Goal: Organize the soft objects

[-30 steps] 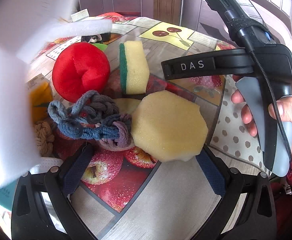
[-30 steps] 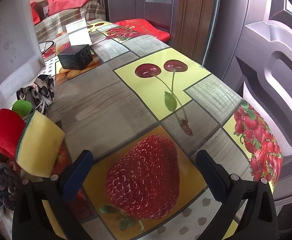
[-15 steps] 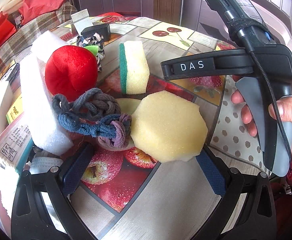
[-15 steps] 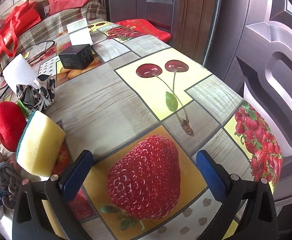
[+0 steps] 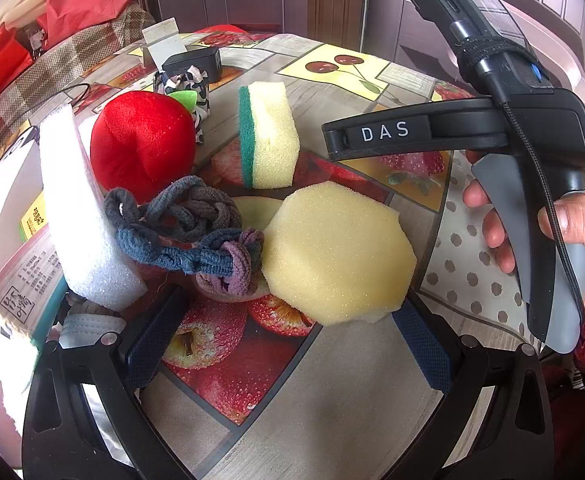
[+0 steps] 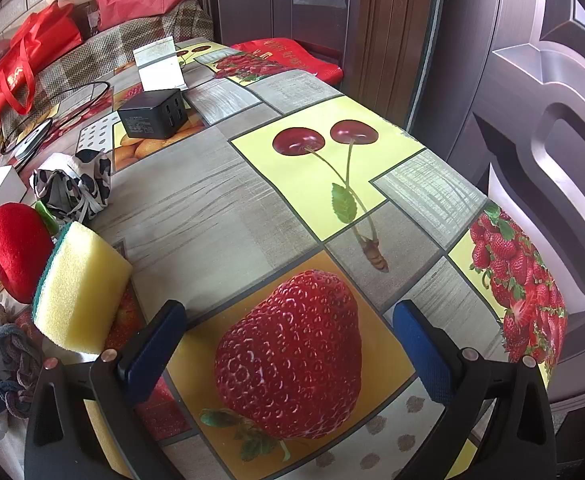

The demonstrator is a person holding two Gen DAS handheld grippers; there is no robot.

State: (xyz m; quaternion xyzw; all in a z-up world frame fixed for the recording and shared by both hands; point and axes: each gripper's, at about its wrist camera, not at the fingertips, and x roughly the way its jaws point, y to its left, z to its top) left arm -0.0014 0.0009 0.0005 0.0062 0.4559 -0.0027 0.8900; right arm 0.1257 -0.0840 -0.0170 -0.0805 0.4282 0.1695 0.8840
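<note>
In the left wrist view a yellow round sponge [image 5: 338, 254], a braided grey-blue rope toy [image 5: 188, 236], a red plush apple [image 5: 142, 148], a yellow-green scrub sponge [image 5: 268, 134] and a white foam block [image 5: 82, 216] lie clustered on the fruit-print table. My left gripper [image 5: 288, 334] is open and empty just in front of the round sponge and rope toy. My right gripper [image 6: 290, 350] is open and empty above a printed strawberry; the scrub sponge [image 6: 80, 286] and plush apple [image 6: 16, 252] lie to its left. Its body [image 5: 532, 152] shows at the right of the left wrist view.
A black-and-white patterned cloth bundle [image 6: 74, 188], a black charger cube [image 6: 154, 114] and a white card [image 6: 160, 64] sit at the far side. Boxes and printed packets [image 5: 16, 280] crowd the left. The table edge [image 6: 548, 320] falls off at the right by a dark door.
A large white foam piece that blocked the left of both views has come down; the foam block now stands on the table beside the apple and rope toy. Both grippers have stayed put.
</note>
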